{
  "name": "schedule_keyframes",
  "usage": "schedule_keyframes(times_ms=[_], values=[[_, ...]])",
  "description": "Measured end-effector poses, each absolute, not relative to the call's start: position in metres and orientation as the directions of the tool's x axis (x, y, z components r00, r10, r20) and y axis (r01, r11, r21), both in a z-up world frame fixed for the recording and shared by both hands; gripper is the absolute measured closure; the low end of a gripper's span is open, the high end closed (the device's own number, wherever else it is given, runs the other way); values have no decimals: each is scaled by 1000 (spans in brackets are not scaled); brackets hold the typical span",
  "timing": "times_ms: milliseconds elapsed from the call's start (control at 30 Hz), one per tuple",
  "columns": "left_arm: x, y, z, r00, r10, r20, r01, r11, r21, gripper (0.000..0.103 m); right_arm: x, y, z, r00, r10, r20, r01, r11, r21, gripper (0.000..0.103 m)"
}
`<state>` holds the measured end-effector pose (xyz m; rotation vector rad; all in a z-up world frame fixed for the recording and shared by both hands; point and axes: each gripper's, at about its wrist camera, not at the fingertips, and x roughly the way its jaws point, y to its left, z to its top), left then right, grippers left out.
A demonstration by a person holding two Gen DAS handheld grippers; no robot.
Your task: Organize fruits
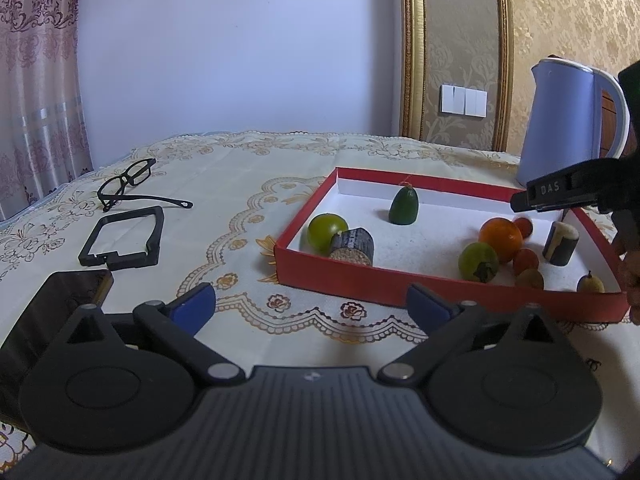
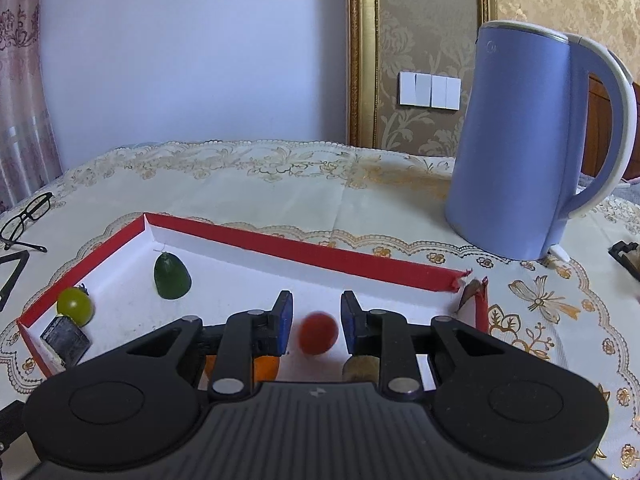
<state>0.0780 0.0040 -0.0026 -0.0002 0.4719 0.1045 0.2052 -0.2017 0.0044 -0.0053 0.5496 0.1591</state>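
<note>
A red tray with a white floor holds a green round fruit, a dark green pear-shaped fruit, an orange, a green tomato, small red tomatoes and brownish fruits. My left gripper is open wide over the tablecloth in front of the tray, with nothing between its fingers. My right gripper hangs over the tray's right part. A blurred red tomato lies between its blue pads, with a thin gap on each side. In the left wrist view that tomato shows just below the right gripper's tip.
Two dark cylinders lie in the tray. A blue kettle stands behind its right end. Glasses, a black frame and a dark slab lie left of the tray. A hand is at the right edge.
</note>
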Motion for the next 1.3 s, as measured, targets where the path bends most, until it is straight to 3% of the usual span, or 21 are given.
schedule_keyframes(times_ms=[167, 300, 767, 1300], values=[[77, 4, -2, 887, 103, -450, -103, 994, 26, 0, 197, -202, 10, 852, 155, -500, -159, 987, 37, 55], [76, 3, -2, 887, 106, -449, -106, 994, 25, 0, 182, -201, 18, 868, 154, -471, -173, 985, 4, 51], [78, 5, -2, 881, 111, -460, -112, 993, 25, 0, 84, -209, 40, 914, 254, -316, -271, 962, -9, 14], [78, 4, -4, 881, 110, -460, -107, 994, 32, 0, 31, -199, 10, 893, 292, -343, -321, 947, -31, 5]])
